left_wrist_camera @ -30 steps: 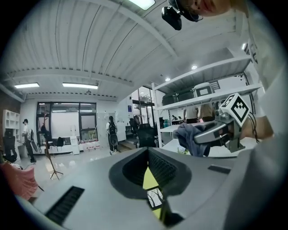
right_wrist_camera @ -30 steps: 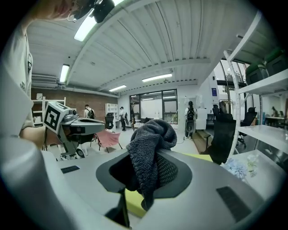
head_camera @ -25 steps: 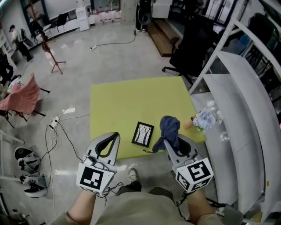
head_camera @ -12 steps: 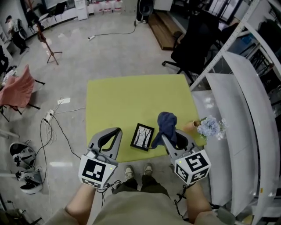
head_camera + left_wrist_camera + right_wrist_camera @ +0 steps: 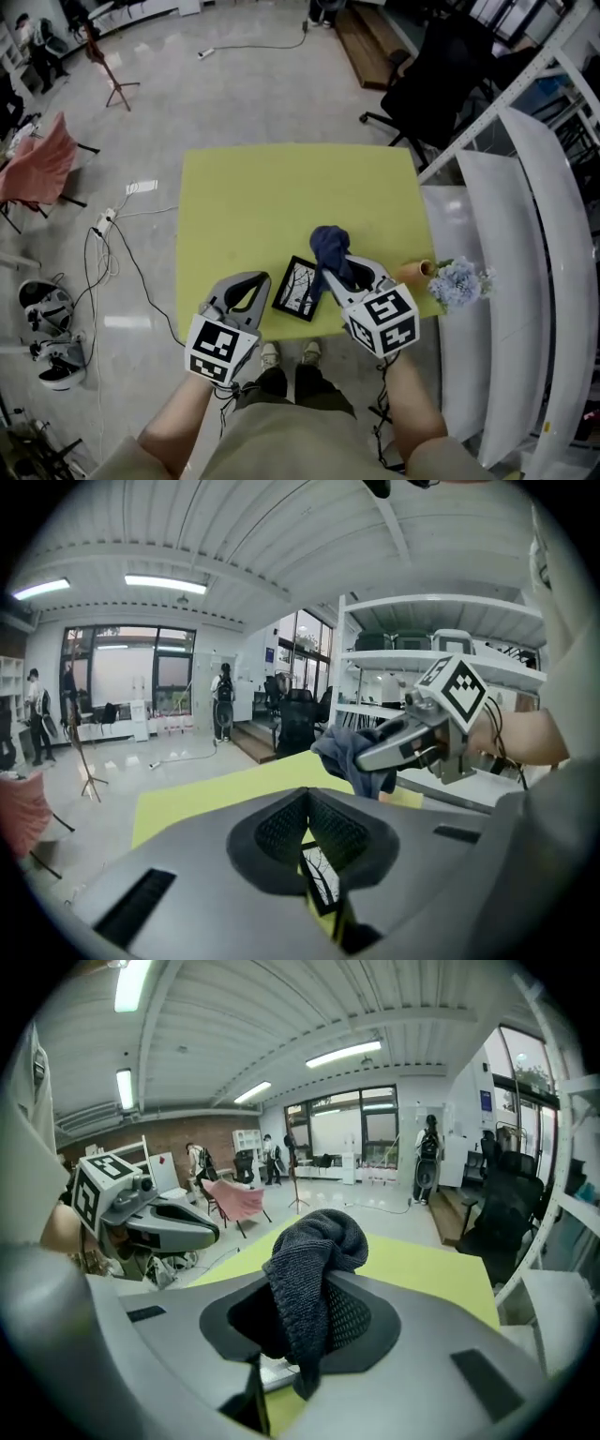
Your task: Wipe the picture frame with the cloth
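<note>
A small black picture frame (image 5: 296, 287) with a tree drawing lies flat near the front edge of the yellow-green table (image 5: 272, 187). My right gripper (image 5: 339, 266) is shut on a dark blue knitted cloth (image 5: 329, 246), just right of the frame; the cloth bunches above the jaws and hangs below them (image 5: 309, 1274). My left gripper (image 5: 253, 279) sits just left of the frame, shut with nothing in it. In the left gripper view the frame (image 5: 322, 878) shows through the gap under the closed pads (image 5: 281, 829), with the cloth (image 5: 345, 754) beyond.
A pale blue flower bunch (image 5: 457, 279) in a small pot (image 5: 413, 272) stands at the table's right edge. White shelving (image 5: 525, 234) runs along the right. A black office chair (image 5: 441, 75) stands behind the table; cables (image 5: 112, 253) lie on the floor at left.
Both grippers have moved forward over the table's front edge. The right gripper carried the cloth left, closer to the frame. The left gripper has come up beside the frame's left side.
</note>
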Action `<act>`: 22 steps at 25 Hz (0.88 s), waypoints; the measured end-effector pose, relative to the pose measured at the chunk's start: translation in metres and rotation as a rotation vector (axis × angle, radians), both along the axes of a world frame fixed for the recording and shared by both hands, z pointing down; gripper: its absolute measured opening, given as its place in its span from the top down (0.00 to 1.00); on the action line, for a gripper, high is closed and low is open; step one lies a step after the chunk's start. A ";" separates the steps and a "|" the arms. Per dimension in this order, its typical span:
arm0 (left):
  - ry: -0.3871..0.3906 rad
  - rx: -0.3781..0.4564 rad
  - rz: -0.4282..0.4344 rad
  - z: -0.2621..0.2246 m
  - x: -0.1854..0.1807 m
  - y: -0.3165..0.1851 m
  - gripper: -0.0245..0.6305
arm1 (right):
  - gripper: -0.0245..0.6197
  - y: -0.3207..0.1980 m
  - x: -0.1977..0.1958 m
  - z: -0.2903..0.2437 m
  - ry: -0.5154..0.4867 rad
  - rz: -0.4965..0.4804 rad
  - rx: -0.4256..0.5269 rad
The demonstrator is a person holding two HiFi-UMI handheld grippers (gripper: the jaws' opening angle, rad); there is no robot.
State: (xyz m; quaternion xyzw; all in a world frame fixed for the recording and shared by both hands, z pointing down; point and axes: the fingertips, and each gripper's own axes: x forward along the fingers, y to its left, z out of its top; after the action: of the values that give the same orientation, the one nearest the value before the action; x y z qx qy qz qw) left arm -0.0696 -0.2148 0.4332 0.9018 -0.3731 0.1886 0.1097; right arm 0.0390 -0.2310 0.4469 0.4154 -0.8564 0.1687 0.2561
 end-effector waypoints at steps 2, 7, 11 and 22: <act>-0.020 -0.033 -0.005 0.020 0.003 -0.004 0.95 | 0.80 -0.008 -0.001 0.022 0.047 -0.020 -0.026; -0.047 -0.122 -0.015 0.068 0.012 -0.013 0.95 | 0.80 -0.024 -0.013 0.067 0.062 -0.082 -0.091; -0.056 -0.193 -0.026 0.108 0.016 -0.016 0.95 | 0.80 -0.038 -0.020 0.099 0.058 -0.093 -0.115; -0.111 -0.379 -0.052 0.206 0.016 -0.007 0.95 | 0.80 -0.044 -0.046 0.173 0.113 -0.206 -0.214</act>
State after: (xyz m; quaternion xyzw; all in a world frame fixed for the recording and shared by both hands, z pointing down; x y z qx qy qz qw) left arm -0.0540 -0.2221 0.6397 0.8432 -0.3595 0.3019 0.2618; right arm -0.0073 -0.2751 0.6202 0.3043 -0.8559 0.2081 0.3626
